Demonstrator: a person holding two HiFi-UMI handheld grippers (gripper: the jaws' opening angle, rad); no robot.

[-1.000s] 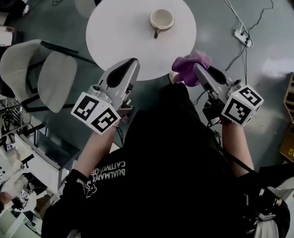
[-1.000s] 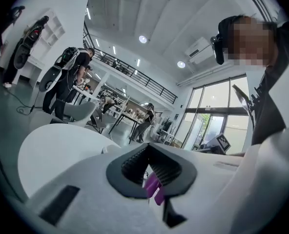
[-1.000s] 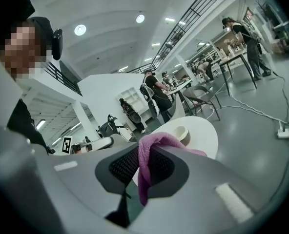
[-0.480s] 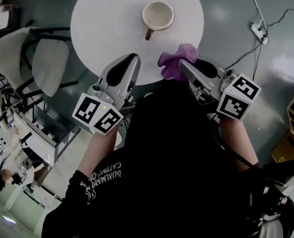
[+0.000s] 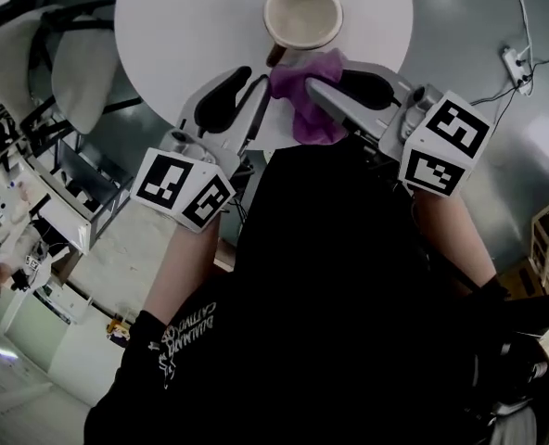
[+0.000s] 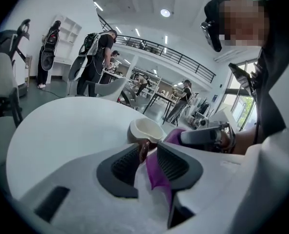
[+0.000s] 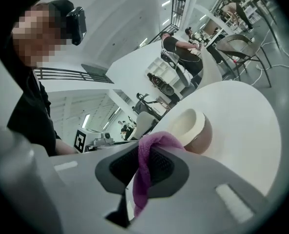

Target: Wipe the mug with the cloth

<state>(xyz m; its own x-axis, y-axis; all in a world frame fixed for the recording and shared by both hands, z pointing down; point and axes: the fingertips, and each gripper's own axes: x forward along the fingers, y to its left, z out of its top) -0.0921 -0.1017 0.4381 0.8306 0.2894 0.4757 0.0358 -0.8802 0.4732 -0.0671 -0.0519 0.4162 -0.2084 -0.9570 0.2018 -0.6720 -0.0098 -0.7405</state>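
A cream mug (image 5: 302,15) with a brown outside stands upright on the round white table (image 5: 182,17), its handle (image 5: 274,56) pointing toward me. My right gripper (image 5: 325,82) is shut on a purple cloth (image 5: 302,100), which hangs just in front of the mug, near the handle. My left gripper (image 5: 248,86) is right beside it, and its jaws are opening. In the left gripper view the mug handle (image 6: 143,150) and a fold of the cloth (image 6: 156,172) show in the gap between the jaws, and the pads press on neither. The right gripper view shows the cloth (image 7: 144,169) pinched, with the mug (image 7: 191,128) just beyond.
Two white chairs (image 5: 66,58) stand left of the table. A power strip (image 5: 514,61) and cables lie on the floor at the right. Desks and shelving crowd the lower left. People stand far off in the hall behind.
Both grippers have moved forward over the table edge toward the mug. The cloth now hangs by the handle. The left jaws, shut before, have parted.
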